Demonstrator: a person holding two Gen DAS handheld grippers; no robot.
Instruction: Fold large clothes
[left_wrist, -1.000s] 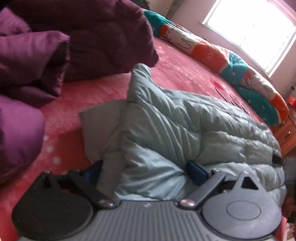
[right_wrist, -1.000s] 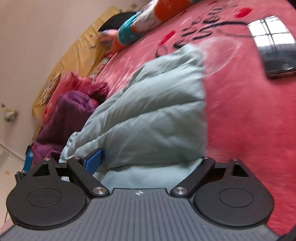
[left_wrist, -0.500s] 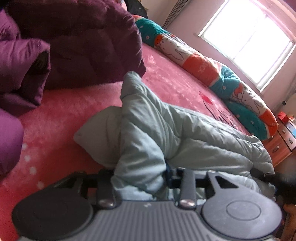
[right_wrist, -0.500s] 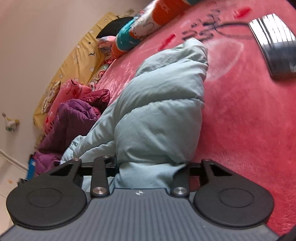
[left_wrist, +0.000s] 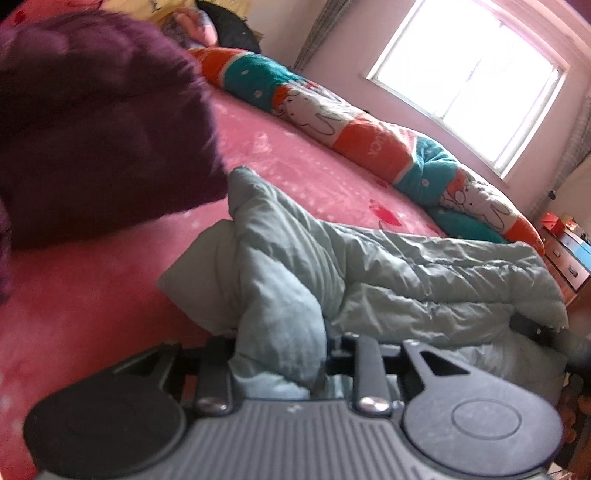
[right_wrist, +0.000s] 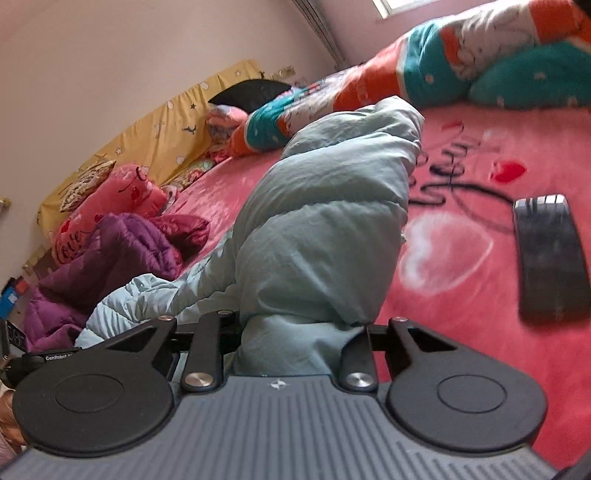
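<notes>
Item: pale green padded jacket (left_wrist: 388, 273), quilted, large. It is lying on the pink bedspread (left_wrist: 92, 302) near the bed's near edge, one end bunching up off the surface because I am holding it there with both tongs.

Left gripper (left_wrist: 280, 354): its jaws have just been closing, and they are now pinching a thick wad of the jacket's edge; fabric is filling the gap between them. Right gripper (right_wrist: 295, 332): its jaws have likewise just been closing and are clamping a second wad of the same garment (right_wrist: 325, 229). I am gripping two points on the near edge so that, as I judge it, the edge can be carried over as one straight fold line rather than sagging in the middle.

Orientation: in the left view the jacket's long axis is running from my tongs away to the right, roughly along the bed's edge. In the right view the held part is rising like a ridge, pointing away toward the patterned bolster (right_wrist: 443, 70).

Surroundings: a purple quilted garment (left_wrist: 92, 122) is sitting close beside the jacket's far corner; whether they touch I cannot tell. A dark flat device (right_wrist: 550, 258) is lying on the bedspread, apart from the jacket. A window (left_wrist: 469, 74) is lighting the far wall.
</notes>
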